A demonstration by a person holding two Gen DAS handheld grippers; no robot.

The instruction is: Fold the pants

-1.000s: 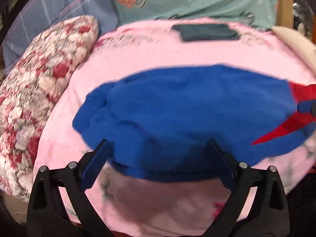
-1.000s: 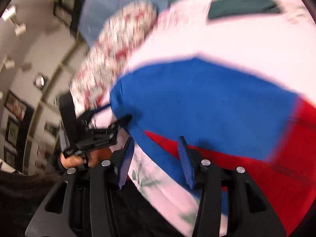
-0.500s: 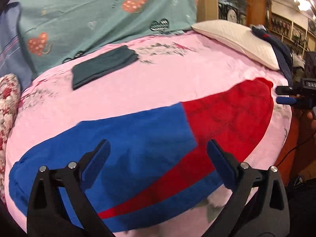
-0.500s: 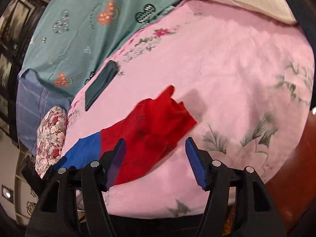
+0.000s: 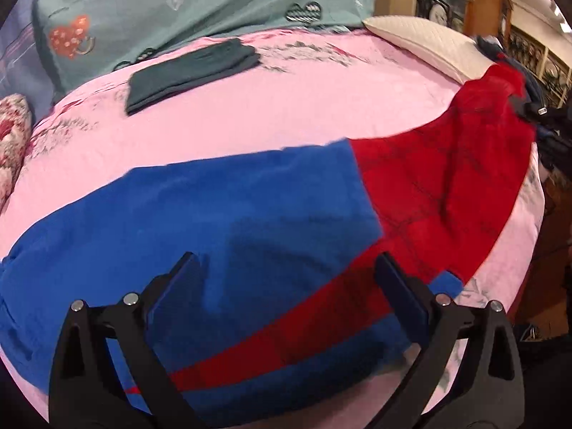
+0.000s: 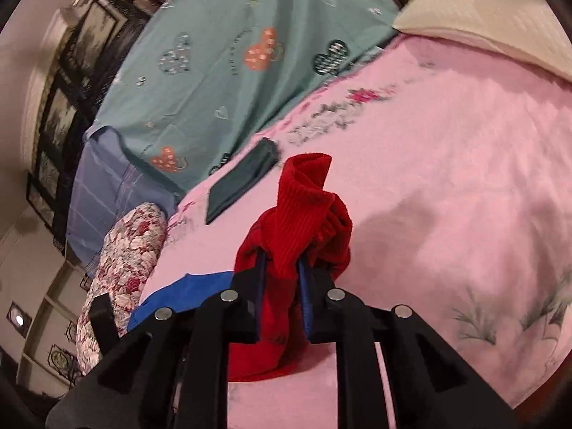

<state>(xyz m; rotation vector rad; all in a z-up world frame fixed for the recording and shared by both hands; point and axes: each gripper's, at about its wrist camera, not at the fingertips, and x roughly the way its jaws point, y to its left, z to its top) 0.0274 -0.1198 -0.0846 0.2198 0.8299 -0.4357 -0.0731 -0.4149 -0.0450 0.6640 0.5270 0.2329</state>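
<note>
The pants (image 5: 221, 221), blue at one end and red at the other, are lying stretched across the pink bed cover (image 5: 286, 114). The left gripper (image 5: 286, 279) is hovering over the blue part with its jaws spread wide, gripping nothing. The right gripper (image 6: 280, 268) is pinching the bunched red cuff end of the pants between clenched jaws, lifting it off the cover. A folded dark garment (image 5: 189, 71) is lying beyond the pants, near the teal heart-print sheet (image 5: 200, 3).
</note>
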